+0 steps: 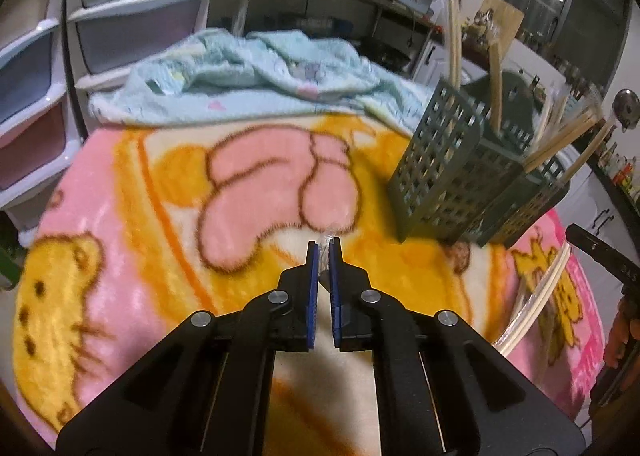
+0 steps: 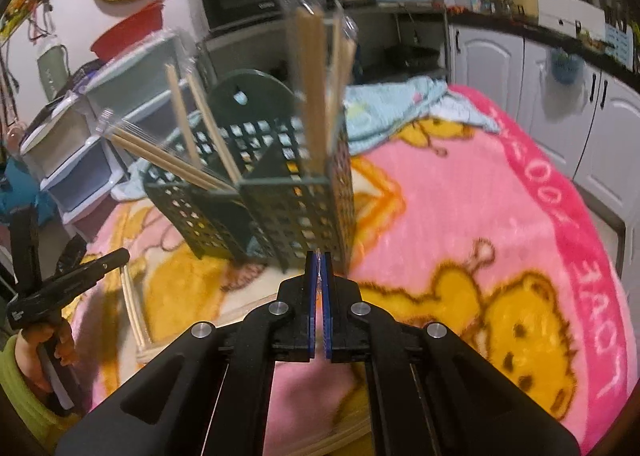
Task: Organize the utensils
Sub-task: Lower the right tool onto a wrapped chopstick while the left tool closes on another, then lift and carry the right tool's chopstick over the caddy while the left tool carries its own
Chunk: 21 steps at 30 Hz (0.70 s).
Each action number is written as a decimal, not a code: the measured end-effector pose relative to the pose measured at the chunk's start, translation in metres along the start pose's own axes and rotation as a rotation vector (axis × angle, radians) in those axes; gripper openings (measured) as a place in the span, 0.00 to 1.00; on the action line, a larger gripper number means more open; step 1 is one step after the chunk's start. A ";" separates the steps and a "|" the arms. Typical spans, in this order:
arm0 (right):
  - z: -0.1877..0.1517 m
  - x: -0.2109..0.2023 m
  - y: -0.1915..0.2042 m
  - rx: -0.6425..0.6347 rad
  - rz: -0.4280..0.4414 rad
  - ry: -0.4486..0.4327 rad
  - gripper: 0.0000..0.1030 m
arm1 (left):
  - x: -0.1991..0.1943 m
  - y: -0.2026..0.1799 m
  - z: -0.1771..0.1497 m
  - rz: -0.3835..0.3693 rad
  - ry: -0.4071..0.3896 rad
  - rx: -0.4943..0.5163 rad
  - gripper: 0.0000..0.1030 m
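**Hand-held grippers closed on clear film, utensil caddy on blanket**

Left hand-held gripper (image 1: 324, 246): blue pads are drawn together, leaving only a thin slit. A scrap of clear plastic film (image 1: 325, 239) is pinched at the tips. In the right wrist view the same unit appears at the left edge, gripped by a hand (image 2: 44, 340) in a green sleeve (image 2: 16, 388).

A wrapped pair of chopsticks (image 1: 536, 308) lies on the blanket (image 1: 168, 184) between the two units, toward the near edge. Whether its wrapper is the film held by either unit cannot be determined.

Right hand-held gripper (image 2: 319, 256): pads are likewise nearly touching, with a strip of clear film (image 2: 319, 276) caught between them.

Green utensil caddy (image 2: 280, 192): a perforated, divided holder standing on the pink-and-yellow cartoon blanket, just beyond the right unit's tips and toward the far right of the blanket in the left wrist view. Its left compartment holds several thin wooden chopsticks (image 2: 200, 136) leaning leftward. Its right compartment holds flat wooden utensils in clear sleeves (image 2: 312, 88), standing nearly upright.

A crumpled light-blue cloth (image 1: 248, 68) lies along the blanket's far edge, behind the caddy.
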State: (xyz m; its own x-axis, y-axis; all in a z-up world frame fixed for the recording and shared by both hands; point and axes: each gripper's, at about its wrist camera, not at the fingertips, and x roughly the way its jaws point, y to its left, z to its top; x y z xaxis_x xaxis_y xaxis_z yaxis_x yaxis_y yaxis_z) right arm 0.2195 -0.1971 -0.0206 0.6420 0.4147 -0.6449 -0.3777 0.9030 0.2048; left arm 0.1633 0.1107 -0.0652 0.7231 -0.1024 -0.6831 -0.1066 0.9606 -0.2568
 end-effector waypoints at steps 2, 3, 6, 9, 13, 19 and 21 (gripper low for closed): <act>0.003 -0.007 0.004 -0.010 0.006 -0.020 0.02 | -0.008 0.000 0.003 0.005 -0.021 0.000 0.03; 0.005 -0.010 0.007 -0.013 0.009 -0.029 0.02 | -0.011 0.001 0.005 0.005 -0.029 -0.004 0.03; 0.010 -0.020 0.013 -0.027 0.025 -0.057 0.02 | -0.024 0.003 0.009 0.001 -0.061 -0.023 0.02; 0.014 -0.030 0.021 -0.037 0.044 -0.082 0.02 | -0.037 0.002 0.013 -0.015 -0.088 -0.026 0.02; 0.018 -0.040 0.031 -0.063 0.062 -0.108 0.02 | -0.053 -0.002 0.017 -0.037 -0.118 -0.023 0.02; 0.020 -0.053 0.048 -0.110 0.086 -0.136 0.02 | -0.070 -0.017 0.022 -0.071 -0.149 -0.005 0.02; 0.021 -0.058 0.052 -0.119 0.096 -0.146 0.02 | -0.076 -0.022 0.023 -0.076 -0.160 0.006 0.02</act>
State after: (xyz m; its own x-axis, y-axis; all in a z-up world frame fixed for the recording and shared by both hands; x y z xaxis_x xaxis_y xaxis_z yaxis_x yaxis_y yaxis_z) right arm 0.1766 -0.1715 0.0424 0.6857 0.5182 -0.5111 -0.5128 0.8423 0.1660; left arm 0.1262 0.1031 0.0084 0.8285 -0.1330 -0.5439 -0.0438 0.9530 -0.2997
